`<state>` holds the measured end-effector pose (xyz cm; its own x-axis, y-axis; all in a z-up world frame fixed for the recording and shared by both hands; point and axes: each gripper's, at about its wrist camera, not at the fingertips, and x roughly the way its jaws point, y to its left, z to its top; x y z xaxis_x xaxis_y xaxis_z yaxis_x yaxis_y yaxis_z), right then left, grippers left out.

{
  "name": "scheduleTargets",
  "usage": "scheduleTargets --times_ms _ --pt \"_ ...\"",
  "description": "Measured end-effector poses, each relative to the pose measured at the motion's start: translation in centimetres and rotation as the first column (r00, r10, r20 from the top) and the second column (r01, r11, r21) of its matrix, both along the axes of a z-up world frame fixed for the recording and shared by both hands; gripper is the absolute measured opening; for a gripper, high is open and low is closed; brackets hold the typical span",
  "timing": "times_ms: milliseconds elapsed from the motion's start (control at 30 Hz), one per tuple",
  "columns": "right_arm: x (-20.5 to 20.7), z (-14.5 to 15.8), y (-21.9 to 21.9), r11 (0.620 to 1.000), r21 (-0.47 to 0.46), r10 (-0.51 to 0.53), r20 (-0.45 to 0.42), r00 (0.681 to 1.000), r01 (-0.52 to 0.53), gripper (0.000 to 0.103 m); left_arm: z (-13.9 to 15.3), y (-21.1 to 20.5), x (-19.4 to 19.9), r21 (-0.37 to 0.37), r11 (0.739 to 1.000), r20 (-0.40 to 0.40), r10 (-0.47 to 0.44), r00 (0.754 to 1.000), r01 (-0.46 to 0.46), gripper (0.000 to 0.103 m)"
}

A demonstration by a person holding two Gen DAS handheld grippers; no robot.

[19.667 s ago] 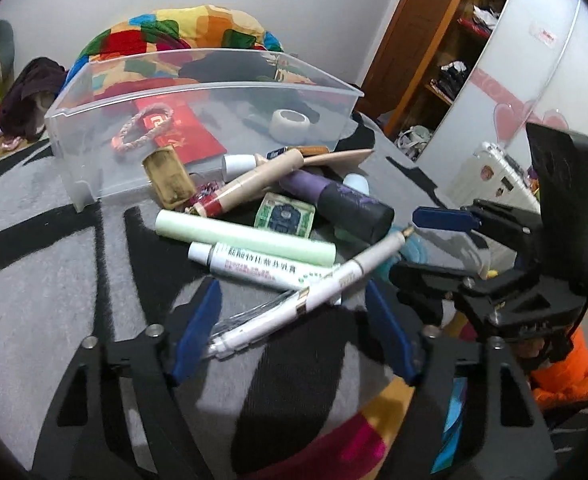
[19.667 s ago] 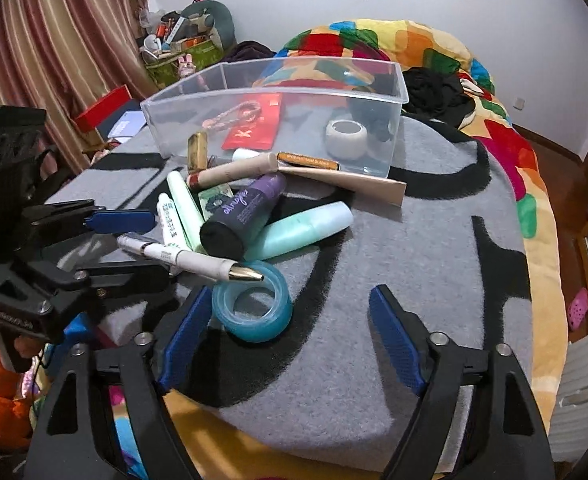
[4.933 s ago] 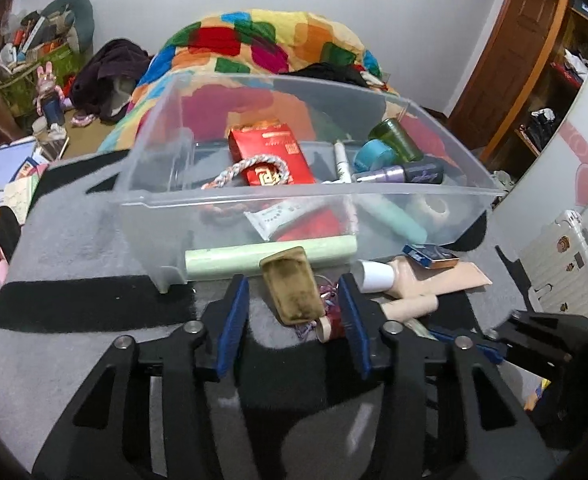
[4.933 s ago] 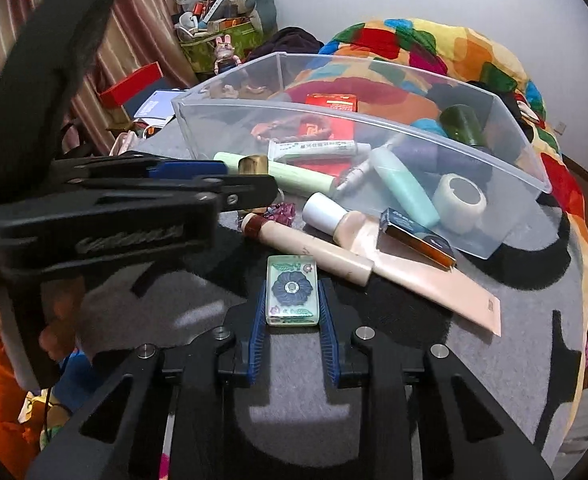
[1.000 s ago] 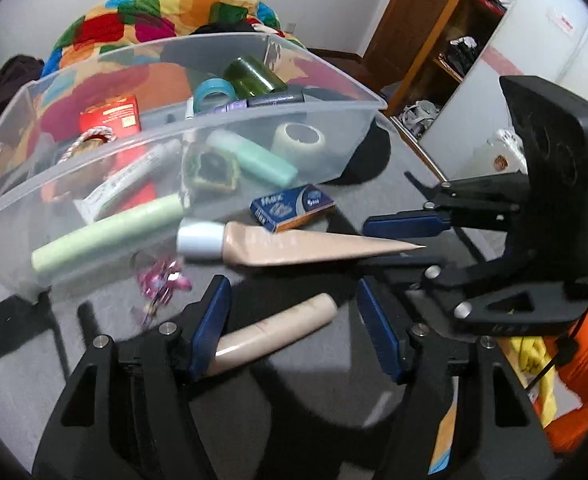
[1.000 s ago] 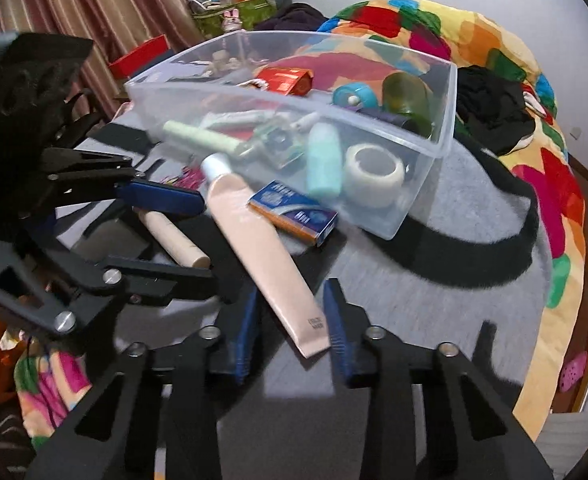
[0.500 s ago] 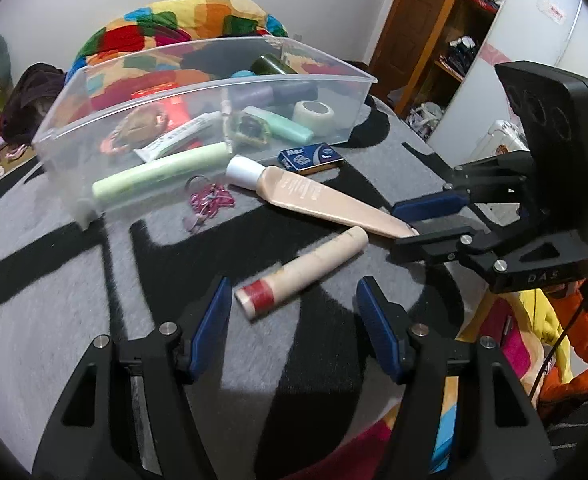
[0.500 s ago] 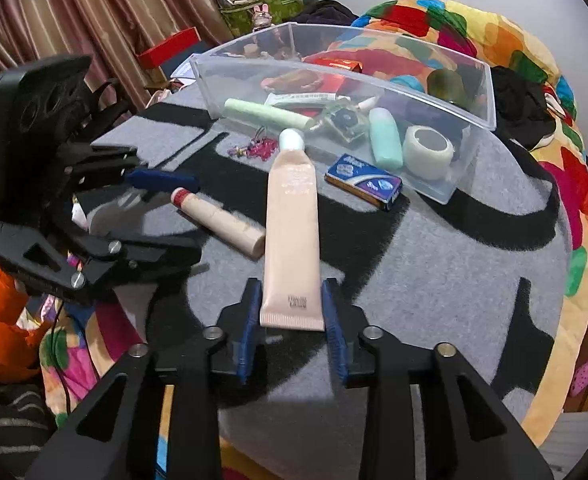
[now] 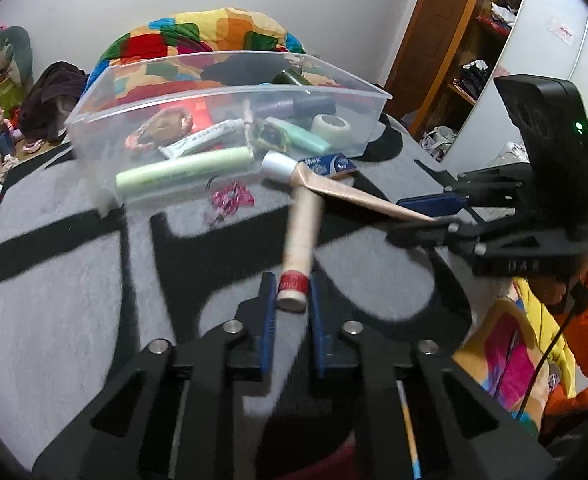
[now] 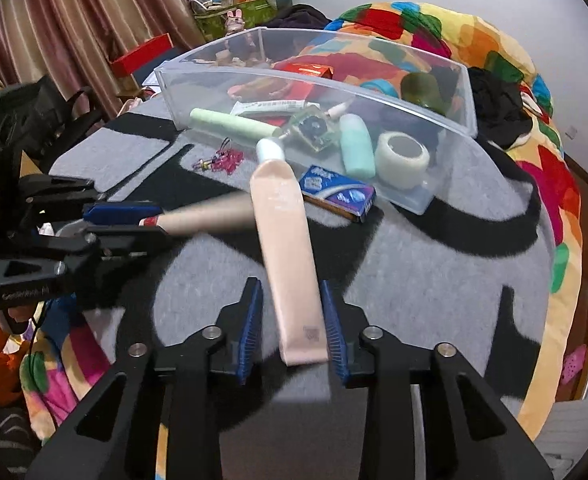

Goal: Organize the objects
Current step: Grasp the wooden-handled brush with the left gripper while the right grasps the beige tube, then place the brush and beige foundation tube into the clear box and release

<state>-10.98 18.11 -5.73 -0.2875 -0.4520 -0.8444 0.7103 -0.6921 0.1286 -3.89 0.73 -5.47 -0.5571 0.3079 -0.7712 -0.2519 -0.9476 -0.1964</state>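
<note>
My left gripper (image 9: 290,304) is shut on the red-banded end of a beige stick tube (image 9: 302,232), lifted and pointing at the clear plastic bin (image 9: 230,92); it also shows in the right wrist view (image 10: 206,212). My right gripper (image 10: 292,320) is shut on the flat end of a peach cream tube (image 10: 284,248) with a white cap, held above the grey mat; it also shows in the left wrist view (image 9: 354,194). The bin (image 10: 414,84) holds a green tube, tape roll, mint bottle and several other items.
A blue box (image 10: 336,192) and a pink charm (image 10: 222,160) lie on the grey-and-black mat (image 10: 434,280) in front of the bin. A colourful bedspread (image 10: 494,40) lies behind. The mat's edge drops off at right and front.
My left gripper has closed on the beige stick tube and lifted it, swinging it toward the bin. My right gripper keeps hold of the peach tube, now raised.
</note>
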Motion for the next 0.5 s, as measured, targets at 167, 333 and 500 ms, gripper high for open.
scheduleTargets --times_ms 167,333,500 --pt "1.3 0.1 1.1 1.0 0.001 0.009 -0.001 1.0 -0.009 0.023 0.3 0.6 1.9 -0.019 0.999 -0.007 -0.05 0.999 0.05 0.014" --pt "2.2 0.5 1.2 0.999 0.034 0.026 -0.027 0.999 -0.025 0.024 0.5 0.7 1.1 -0.012 0.999 0.005 -0.033 0.999 0.033 0.018" --pt "0.7 0.2 -0.1 0.999 0.031 -0.005 -0.021 1.0 0.006 0.044 0.0 1.2 0.0 -0.03 0.999 -0.014 -0.02 1.0 0.019 0.026"
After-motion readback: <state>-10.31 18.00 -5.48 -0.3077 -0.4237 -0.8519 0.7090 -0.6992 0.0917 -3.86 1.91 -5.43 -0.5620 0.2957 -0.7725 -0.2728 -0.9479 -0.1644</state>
